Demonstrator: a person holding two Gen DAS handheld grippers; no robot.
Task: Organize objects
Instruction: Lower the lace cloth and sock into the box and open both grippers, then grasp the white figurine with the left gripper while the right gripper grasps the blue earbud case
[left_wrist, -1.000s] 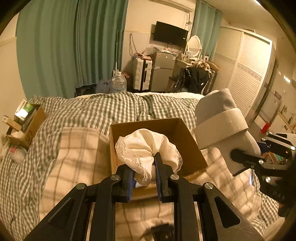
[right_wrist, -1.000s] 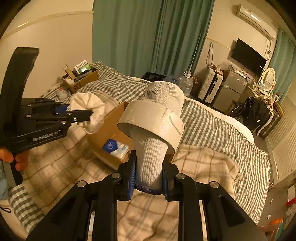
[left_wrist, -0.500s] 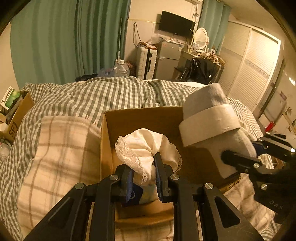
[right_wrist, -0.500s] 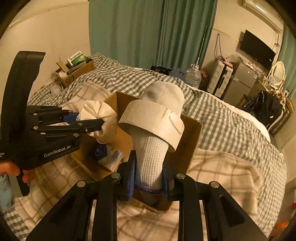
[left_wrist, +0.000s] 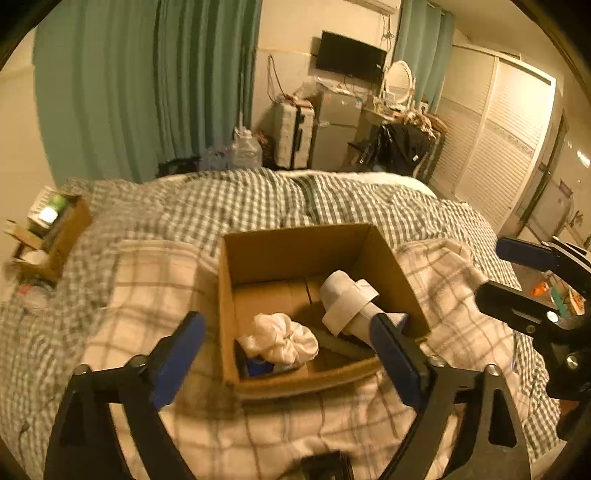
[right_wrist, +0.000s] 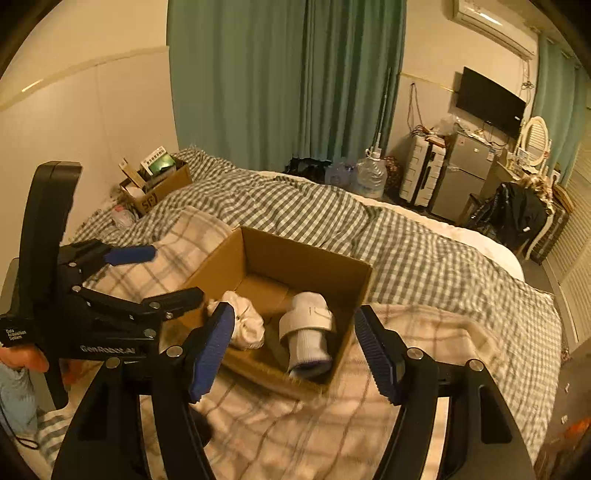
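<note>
Left wrist view first: the cardboard box (left_wrist: 295, 258) sits on the plaid blanket (left_wrist: 159, 280), and both items are down inside it. The bundled white cloth (left_wrist: 280, 341) with its frilly edge lies toward the near-left corner, resting on something blue that I can't identify. The rolled white sock (left_wrist: 349, 304), wrapped in a paper band, lies on its side along the right wall, cuff end toward the near edge.

Over that box, the left gripper (left_wrist: 291, 363) has its blue-padded jaws spread wide and holds nothing. Right wrist view agrees: the right gripper (right_wrist: 295, 349) is also spread wide and empty, poised just above the near rim, with the sock (right_wrist: 308, 334) framed between its fingers and the cloth (right_wrist: 243, 321) beside the left pad.

So this reads as the release-and-clear step. To do it well, I'd say lift both tools straight up and back, with the jaws left apart so no pad snags the lace or nudges the sock's band. The box walls are light card on soft bedding, so a brush against the rim could tip or slide it; keep clear of the near wall. The two grippers sit close together, so draw them off in separate directions.

Beyond lie the green checked duvet (right_wrist: 314, 210) and a second carton (right_wrist: 162, 182) of odds and ends by the wall.
</note>
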